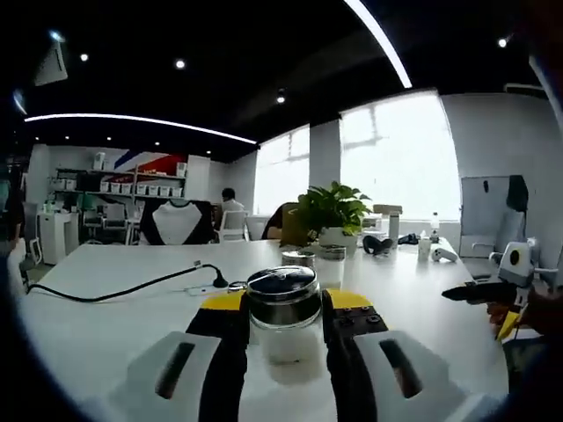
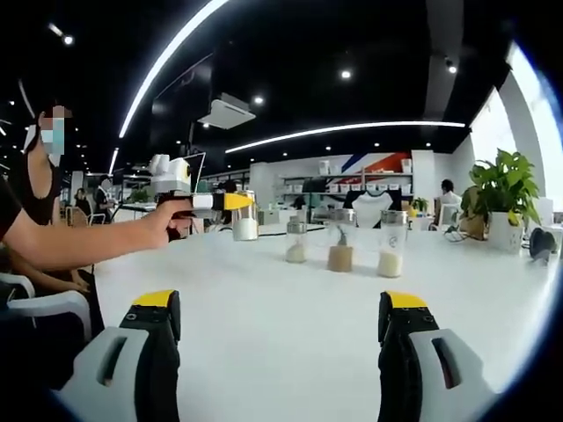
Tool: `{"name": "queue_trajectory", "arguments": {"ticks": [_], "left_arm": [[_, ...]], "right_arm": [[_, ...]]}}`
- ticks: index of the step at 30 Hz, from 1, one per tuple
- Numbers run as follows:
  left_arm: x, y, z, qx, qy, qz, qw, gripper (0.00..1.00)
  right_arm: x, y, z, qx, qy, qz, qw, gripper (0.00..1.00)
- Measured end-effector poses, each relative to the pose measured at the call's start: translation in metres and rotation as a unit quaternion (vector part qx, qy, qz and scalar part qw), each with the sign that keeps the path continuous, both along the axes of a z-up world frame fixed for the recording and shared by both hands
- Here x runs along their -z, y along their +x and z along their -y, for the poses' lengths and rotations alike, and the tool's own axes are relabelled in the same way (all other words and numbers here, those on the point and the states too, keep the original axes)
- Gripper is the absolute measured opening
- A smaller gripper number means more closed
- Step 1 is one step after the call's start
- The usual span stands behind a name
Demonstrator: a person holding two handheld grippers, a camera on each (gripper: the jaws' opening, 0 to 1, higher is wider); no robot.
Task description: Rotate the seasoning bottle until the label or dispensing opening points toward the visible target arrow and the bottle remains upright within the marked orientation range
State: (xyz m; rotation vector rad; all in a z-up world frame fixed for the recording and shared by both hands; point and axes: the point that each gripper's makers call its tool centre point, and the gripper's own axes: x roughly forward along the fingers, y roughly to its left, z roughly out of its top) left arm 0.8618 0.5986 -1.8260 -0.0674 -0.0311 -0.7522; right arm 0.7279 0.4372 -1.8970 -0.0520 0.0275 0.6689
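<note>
Now my left tool [image 1: 283, 327] pinches the bottle [image 1: 283, 308] low at centre frame, jaws pressed on both sides so I can twist it. It stands upright on the tabletop [image 1: 114, 325], long axis vertical; which way its label faces I cannot tell, and I see no arrow. My right tool [image 2: 280, 327] hangs spread, gripping nothing, off to the side.

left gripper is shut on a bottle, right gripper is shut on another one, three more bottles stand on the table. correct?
Wrong on the right gripper: in the right gripper view its jaws stand wide apart over bare table, holding nothing. The rest holds: the left gripper clamps a bottle, and three bottles stand in a row.
</note>
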Motion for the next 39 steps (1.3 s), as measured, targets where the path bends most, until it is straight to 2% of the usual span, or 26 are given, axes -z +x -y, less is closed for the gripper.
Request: {"name": "queue_trajectory", "arguments": {"ticks": [5, 9, 15, 23, 30, 36, 39], "left_arm": [[0.0, -0.022, 0.01, 0.032, 0.003, 0.002, 0.9995, 0.34], [-0.003, -0.039, 0.013, 0.035, 0.001, 0.019, 0.9992, 0.34], [-0.005, -0.058, 0.018, 0.048, -0.005, 0.025, 0.9985, 0.33], [0.002, -0.094, 0.04, 0.078, -0.006, 0.012, 0.9969, 0.34], [0.007, -0.114, 0.051, 0.088, -0.012, 0.014, 0.9959, 0.34], [0.006, -0.136, 0.066, 0.136, -0.025, 0.01, 0.9903, 0.34], [0.011, -0.149, 0.077, 0.165, -0.011, 0.012, 0.9862, 0.34]], "right_arm": [[-0.005, -0.003, -0.006, -0.012, -0.002, 0.009, 0.9999, 0.92], [-0.005, -0.006, -0.012, -0.022, 0.006, 0.006, 0.9997, 0.9], [-0.005, -0.008, -0.021, -0.033, 0.001, 0.008, 0.9994, 0.89], [-0.005, -0.016, -0.035, -0.056, -0.001, 0.015, 0.9983, 0.83], [-0.008, -0.023, -0.047, -0.077, 0.003, 0.024, 0.9967, 0.74], [-0.01, -0.029, -0.057, -0.096, 0.007, 0.035, 0.9947, 0.63], [-0.013, -0.034, -0.062, -0.108, 0.012, 0.04, 0.9932, 0.55]]}}
